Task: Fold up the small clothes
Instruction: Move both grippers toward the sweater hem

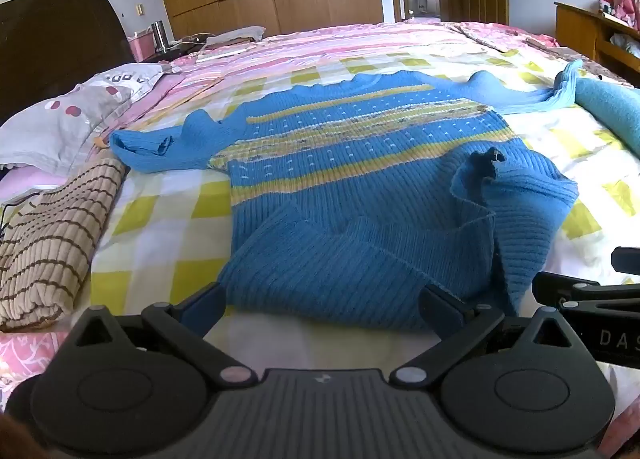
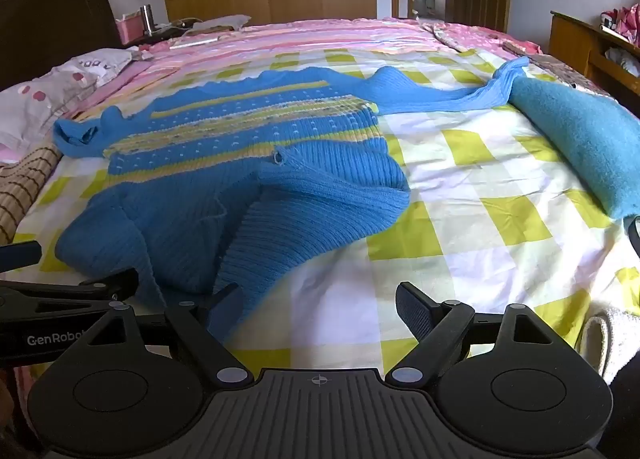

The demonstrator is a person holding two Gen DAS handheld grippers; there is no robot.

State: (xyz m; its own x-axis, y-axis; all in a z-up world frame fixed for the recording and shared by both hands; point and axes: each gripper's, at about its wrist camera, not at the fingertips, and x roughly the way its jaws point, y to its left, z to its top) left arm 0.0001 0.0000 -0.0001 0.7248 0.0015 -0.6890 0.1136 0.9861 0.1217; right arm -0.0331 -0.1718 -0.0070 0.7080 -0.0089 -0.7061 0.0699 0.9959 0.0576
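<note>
Blue knit sweater [image 1: 360, 187] lies spread on the bed, on a yellow-and-white checked sheet [image 2: 480, 187], collar end nearest the cameras, hem toward the far side. Yellow and speckled bands cross its middle. The near part is rumpled: a flap of knit is turned over on itself, so the neckline shape is hard to read. One sleeve [image 2: 452, 93] stretches away to the right, its cuff touching a teal rolled cloth [image 2: 580, 139] that is cut off at the frame edge. The other sleeve [image 1: 156, 147] is bunched up at the left, its cuff doubled back.

Left hand-held gripper [image 1: 320, 309] has jaws wide apart, fingers resting at the sweater's near edge, nothing pinched; whether the pads touch the knit is unclear. Right hand-held gripper [image 2: 316, 311] also stands wide open; its left finger is partly hidden behind the sweater's edge, its right finger over bare sheet.

A tan striped folded cloth [image 1: 52, 243] lies at the left, partly out of frame. Pillow [image 1: 68, 119] beyond it. Far room detail through the doorway is too small to make out.
</note>
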